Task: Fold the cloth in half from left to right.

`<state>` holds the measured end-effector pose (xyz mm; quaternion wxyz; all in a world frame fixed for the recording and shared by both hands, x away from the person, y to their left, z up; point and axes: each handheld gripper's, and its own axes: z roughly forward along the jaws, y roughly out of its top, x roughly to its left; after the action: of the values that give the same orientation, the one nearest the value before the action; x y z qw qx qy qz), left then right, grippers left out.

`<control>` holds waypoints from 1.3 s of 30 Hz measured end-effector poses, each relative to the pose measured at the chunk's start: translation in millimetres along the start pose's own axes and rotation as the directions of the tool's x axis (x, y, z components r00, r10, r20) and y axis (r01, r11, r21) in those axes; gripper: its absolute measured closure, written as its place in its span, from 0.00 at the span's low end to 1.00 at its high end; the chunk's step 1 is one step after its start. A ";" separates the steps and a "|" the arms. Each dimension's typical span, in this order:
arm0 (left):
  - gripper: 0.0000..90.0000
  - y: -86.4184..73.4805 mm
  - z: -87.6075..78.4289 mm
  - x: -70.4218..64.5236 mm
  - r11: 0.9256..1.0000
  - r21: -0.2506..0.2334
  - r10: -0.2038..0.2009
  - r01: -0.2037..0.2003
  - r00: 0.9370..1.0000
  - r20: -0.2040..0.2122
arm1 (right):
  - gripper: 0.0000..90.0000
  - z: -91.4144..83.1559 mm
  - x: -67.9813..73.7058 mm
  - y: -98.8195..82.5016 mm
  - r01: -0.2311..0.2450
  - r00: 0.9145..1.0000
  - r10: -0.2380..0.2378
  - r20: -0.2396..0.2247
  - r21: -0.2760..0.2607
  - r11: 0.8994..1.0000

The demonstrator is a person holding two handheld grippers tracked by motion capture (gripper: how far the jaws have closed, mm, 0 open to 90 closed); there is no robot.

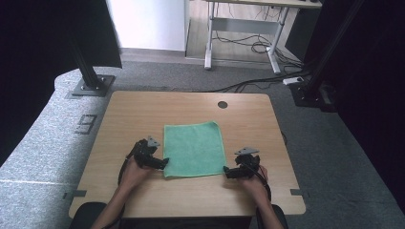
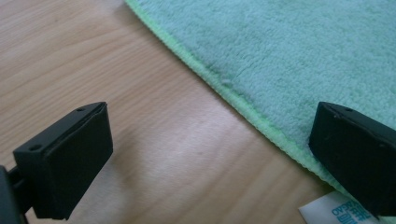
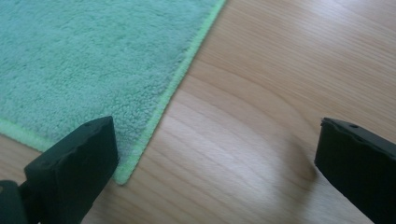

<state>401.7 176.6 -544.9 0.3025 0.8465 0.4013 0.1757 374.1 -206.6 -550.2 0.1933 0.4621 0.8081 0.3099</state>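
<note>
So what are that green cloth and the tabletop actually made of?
The green cloth looks like microfibre or terry towelling: a soft matt fuzzy pile and a stitched lighter green hem. A white printed label shows at one corner. The tabletop looks like light wood or wood-look laminate, I can't tell which: straight grain lines and a smooth, faintly shiny surface.

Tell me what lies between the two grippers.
The green towel lies flat between the left gripper and right gripper, seen in the high view.

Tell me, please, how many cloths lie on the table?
1: a green cloth lies flat mid-table, between the left gripper and right gripper.
</note>
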 end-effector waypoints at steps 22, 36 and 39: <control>0.00 8.3 -4.2 -32.6 0.998 -0.037 0.044 -0.042 0.998 0.050 | 0.00 -5.3 -41.7 -14.1 -0.093 0.995 0.094 0.032 -0.030 0.995; 0.00 34.1 -4.1 26.9 0.995 -0.076 -0.068 0.067 0.998 -0.009 | 0.00 -5.4 -41.9 -17.1 -0.090 0.995 0.091 0.028 -0.054 0.995; 0.00 44.9 -0.8 33.9 0.994 -0.091 -0.069 0.068 0.998 -0.012 | 0.00 -5.4 -41.9 -17.1 -0.089 0.995 0.091 0.028 -0.054 0.995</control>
<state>447.9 181.2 -513.1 0.3435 0.8162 0.4241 0.1896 381.0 -251.2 -556.8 0.2032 0.4975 0.7750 0.3324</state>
